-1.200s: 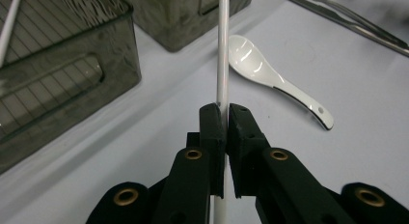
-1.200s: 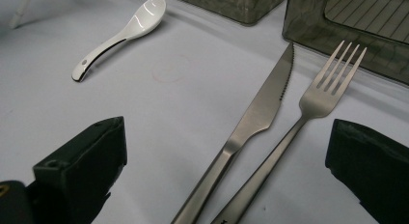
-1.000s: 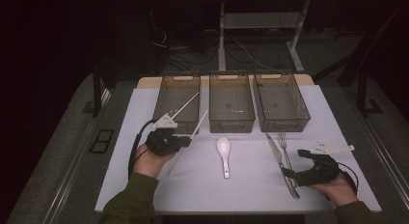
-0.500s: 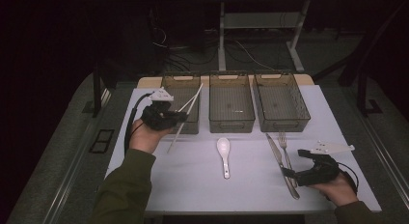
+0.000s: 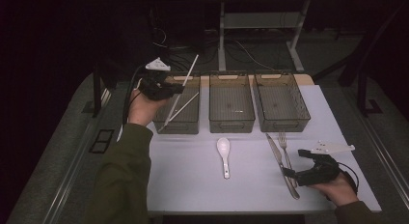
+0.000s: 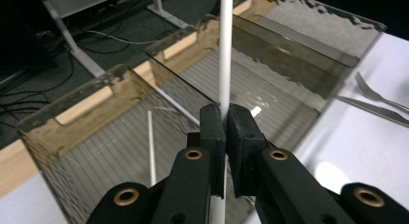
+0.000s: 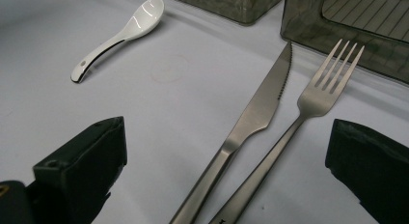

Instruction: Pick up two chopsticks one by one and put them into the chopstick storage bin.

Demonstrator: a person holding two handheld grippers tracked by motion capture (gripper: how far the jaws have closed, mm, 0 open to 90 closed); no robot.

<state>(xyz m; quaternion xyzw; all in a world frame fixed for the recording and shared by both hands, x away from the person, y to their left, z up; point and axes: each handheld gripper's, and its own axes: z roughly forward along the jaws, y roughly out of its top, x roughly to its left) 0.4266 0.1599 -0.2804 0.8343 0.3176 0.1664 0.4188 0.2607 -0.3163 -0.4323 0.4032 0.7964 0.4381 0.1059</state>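
A: Looking from the high view, the left gripper hangs over the left bin at the table's far left, jaws pinched on a white chopstick; a second chopstick leans inside.

B: In the left gripper view the chopstick stands steep between the jaws, so it might tip out over the rim.

A: In the right gripper view the right gripper gapes empty over the knife and fork, near the front right edge.
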